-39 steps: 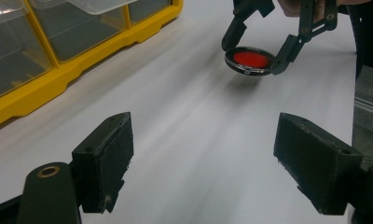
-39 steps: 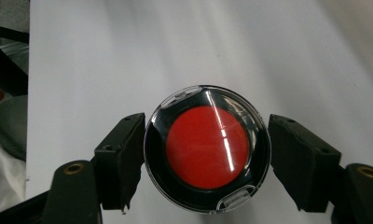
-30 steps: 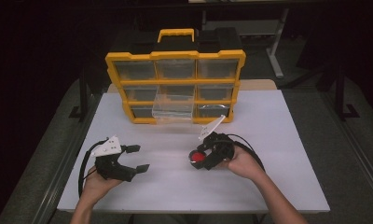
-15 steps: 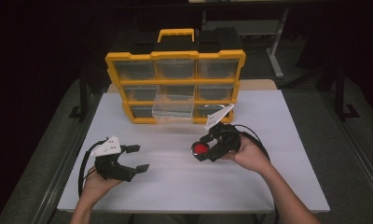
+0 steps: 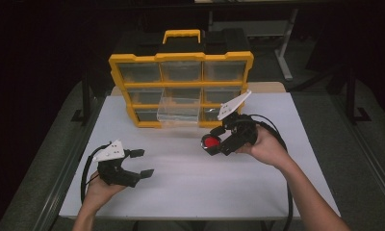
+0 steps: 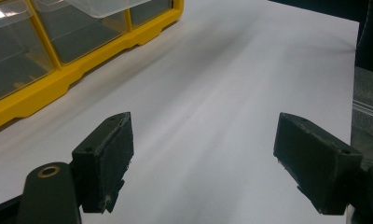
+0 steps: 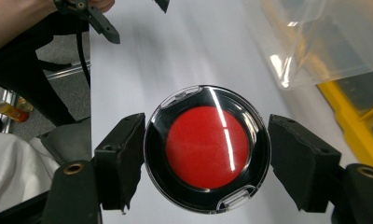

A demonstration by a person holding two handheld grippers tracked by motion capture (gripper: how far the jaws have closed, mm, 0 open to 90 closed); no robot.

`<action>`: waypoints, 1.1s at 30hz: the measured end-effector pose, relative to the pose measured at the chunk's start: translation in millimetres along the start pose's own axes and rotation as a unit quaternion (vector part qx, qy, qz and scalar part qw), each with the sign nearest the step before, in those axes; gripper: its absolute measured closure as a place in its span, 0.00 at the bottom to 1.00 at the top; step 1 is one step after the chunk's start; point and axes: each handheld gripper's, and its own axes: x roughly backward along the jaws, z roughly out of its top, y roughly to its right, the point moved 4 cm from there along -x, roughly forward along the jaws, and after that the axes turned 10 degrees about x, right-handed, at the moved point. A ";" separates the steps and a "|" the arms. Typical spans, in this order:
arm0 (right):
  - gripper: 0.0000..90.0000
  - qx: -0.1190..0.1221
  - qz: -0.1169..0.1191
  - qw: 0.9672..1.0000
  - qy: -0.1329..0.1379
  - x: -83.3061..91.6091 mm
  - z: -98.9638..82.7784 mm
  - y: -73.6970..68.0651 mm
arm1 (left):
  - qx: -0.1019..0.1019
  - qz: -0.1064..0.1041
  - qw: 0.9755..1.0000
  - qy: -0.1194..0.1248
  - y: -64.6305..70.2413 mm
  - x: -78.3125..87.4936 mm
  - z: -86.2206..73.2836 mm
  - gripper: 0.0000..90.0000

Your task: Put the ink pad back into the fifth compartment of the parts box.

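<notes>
Red-centred round compact (image 7: 207,147) sits clamped in your right gripper (image 5: 218,143); carry it to the pulled-out clear drawer (image 5: 179,110), then release.

We see a white table (image 5: 190,192) bearing, at its far edge, a yellow organiser case (image 5: 181,57) with a yellow carry handle (image 5: 181,33) and three rows of clear drawers. We note one clear drawer (image 5: 179,110) in the lower middle pulled out toward the near side. Beyond the table we make out dark metal stand legs (image 5: 289,53).
</notes>
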 end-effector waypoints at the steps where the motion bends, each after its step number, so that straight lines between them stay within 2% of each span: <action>1: 0.32 0.001 -0.001 1.000 -0.001 2.0 1.3 0.4 | 0.001 0.000 1.000 0.000 0.1 0.3 -0.1 0.22; 3: 0.32 -0.003 -0.004 1.000 -0.004 7.1 5.2 0.5 | 0.002 0.000 1.000 0.001 0.0 0.6 -0.1 0.22; 13: 0.32 0.017 -0.017 1.000 0.006 24.3 25.9 10.5 | 0.002 0.001 1.000 0.002 -0.6 1.4 0.2 0.22; 21: 0.32 0.023 -0.028 0.999 0.026 40.6 47.4 19.0 | 0.006 0.001 1.000 0.007 -1.3 1.7 -0.2 0.22; 33: 0.32 0.034 -0.034 0.998 0.030 47.7 81.0 30.9 | 0.007 0.002 1.000 0.002 -1.7 3.5 -0.2 0.22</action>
